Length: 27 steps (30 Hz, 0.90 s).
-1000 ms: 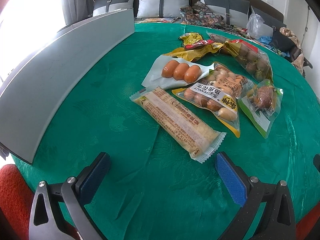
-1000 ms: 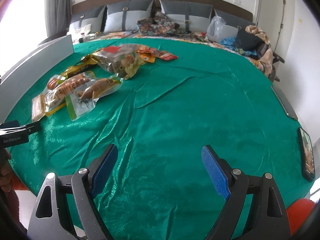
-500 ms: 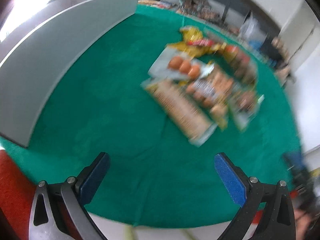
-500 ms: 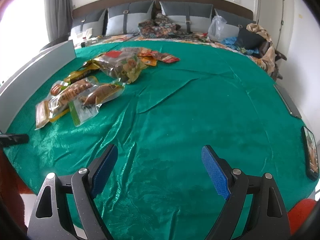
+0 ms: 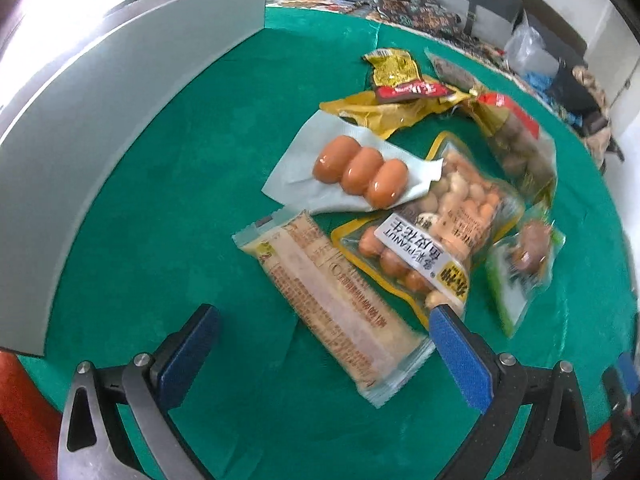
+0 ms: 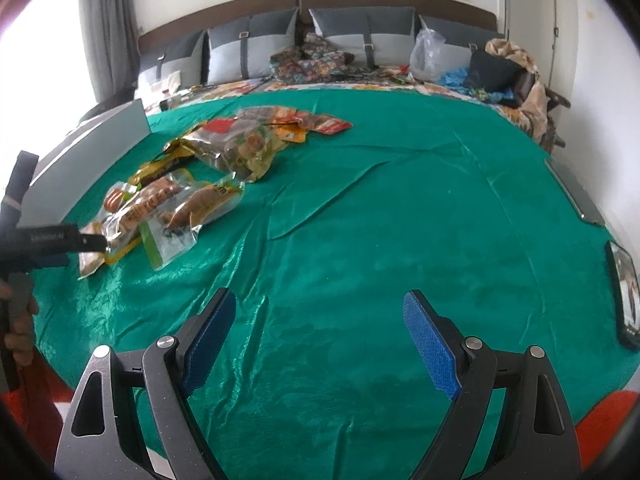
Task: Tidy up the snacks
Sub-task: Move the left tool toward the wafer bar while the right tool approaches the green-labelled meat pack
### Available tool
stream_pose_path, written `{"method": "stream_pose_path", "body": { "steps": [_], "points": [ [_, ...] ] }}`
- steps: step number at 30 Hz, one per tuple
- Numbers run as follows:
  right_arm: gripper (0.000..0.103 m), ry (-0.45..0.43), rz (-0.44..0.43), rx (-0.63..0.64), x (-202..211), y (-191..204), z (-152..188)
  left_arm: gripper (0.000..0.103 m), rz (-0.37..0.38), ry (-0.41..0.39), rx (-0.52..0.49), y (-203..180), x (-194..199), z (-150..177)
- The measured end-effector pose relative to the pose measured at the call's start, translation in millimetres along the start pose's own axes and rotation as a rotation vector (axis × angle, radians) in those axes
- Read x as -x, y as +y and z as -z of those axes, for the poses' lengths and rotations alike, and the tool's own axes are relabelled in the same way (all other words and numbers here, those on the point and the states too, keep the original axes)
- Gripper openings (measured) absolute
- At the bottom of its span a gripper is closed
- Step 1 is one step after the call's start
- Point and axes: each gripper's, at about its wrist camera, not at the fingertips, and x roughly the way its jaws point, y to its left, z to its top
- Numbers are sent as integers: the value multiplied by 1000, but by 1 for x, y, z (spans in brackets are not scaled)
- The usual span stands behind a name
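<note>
Left gripper [image 5: 320,328], jaws spread wide and holding nothing, hangs over the near end of a long cracker packet [image 5: 340,304] lying aslant on the green cloth [image 5: 168,208]. Just beyond, overlapping one another: a peanut bag [image 5: 432,248], a clear pack of three sausages [image 5: 360,172], a green-edged pouch [image 5: 520,272], yellow wrappers [image 5: 392,108] and a large clear bag [image 5: 520,144]. A grey board [image 5: 120,112] stands along the cloth's left edge. Right gripper [image 6: 320,332], likewise spread and empty, hangs over bare cloth, well apart from the snack pile [image 6: 192,196]. A phone [image 6: 624,292] lies at the cloth's right edge; cushions [image 6: 360,36] line the back.
</note>
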Motion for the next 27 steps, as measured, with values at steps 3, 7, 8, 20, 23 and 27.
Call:
{"method": "stream_pose_path", "body": {
  "steps": [3, 7, 8, 20, 23, 27],
  "points": [
    [88, 2, -10, -4, -1, -1, -1, 103, -26, 19, 4, 15, 2, 2],
    [88, -7, -20, 1, 0, 1, -2, 103, -13, 39, 2, 32, 5, 3],
    [88, -8, -22, 2, 0, 1, -2, 103, -7, 45, -3, 34, 6, 3],
    [88, -1, -23, 0, -1, 2, 0, 103, 133, 46, 37, 52, 20, -8],
    [88, -2, -25, -14, -1, -1, -1, 103, 155, 31, 52, 59, 30, -12],
    [88, 9, -30, -18, -5, 0, -1, 102, 155, 42, 56, 56, 26, -14]
  ]
}}
